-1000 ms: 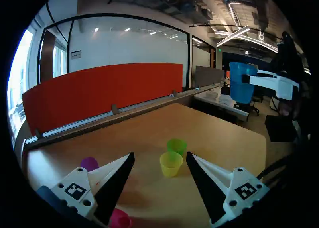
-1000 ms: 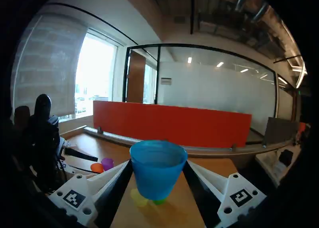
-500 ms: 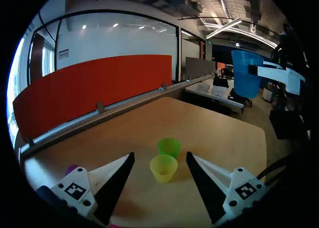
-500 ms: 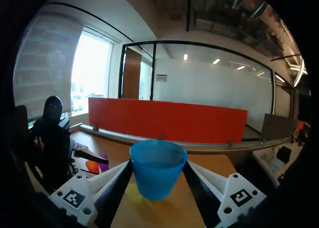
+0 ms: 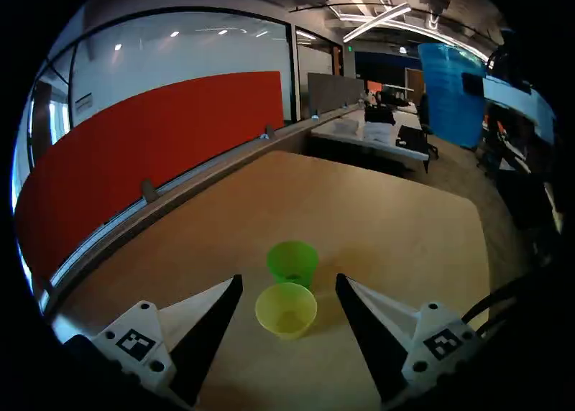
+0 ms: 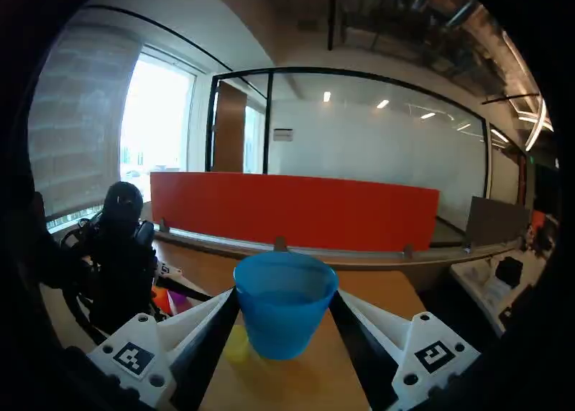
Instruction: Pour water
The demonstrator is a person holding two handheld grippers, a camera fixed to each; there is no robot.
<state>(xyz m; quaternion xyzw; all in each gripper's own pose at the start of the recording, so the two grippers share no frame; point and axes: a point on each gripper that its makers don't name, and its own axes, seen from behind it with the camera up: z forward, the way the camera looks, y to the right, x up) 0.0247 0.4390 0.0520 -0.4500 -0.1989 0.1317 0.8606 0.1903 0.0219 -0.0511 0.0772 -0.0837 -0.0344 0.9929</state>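
Note:
In the right gripper view my right gripper [image 6: 285, 317] is shut on a blue cup [image 6: 285, 312], held upright above the wooden table [image 6: 302, 382]; a bit of the yellow cup [image 6: 236, 343] peeks out beside it. In the left gripper view my left gripper [image 5: 287, 303] is open just above the table, with the yellow cup [image 5: 286, 310] between its fingers and a green cup [image 5: 292, 263] right behind it. High at the upper right of that view is the blue cup [image 5: 447, 95] in the right gripper [image 5: 478, 88].
An orange partition [image 5: 144, 145] with a rail runs along the table's far edge. Orange and purple cups [image 6: 167, 299] sit near the left gripper [image 6: 180, 289] in the right gripper view. Desks and chairs [image 5: 374, 131] stand beyond the table.
My left gripper has moved forward and turned right, so the yellow cup sits closer between its fingers and the purple and pink cups have left its view. The blue cup stays raised.

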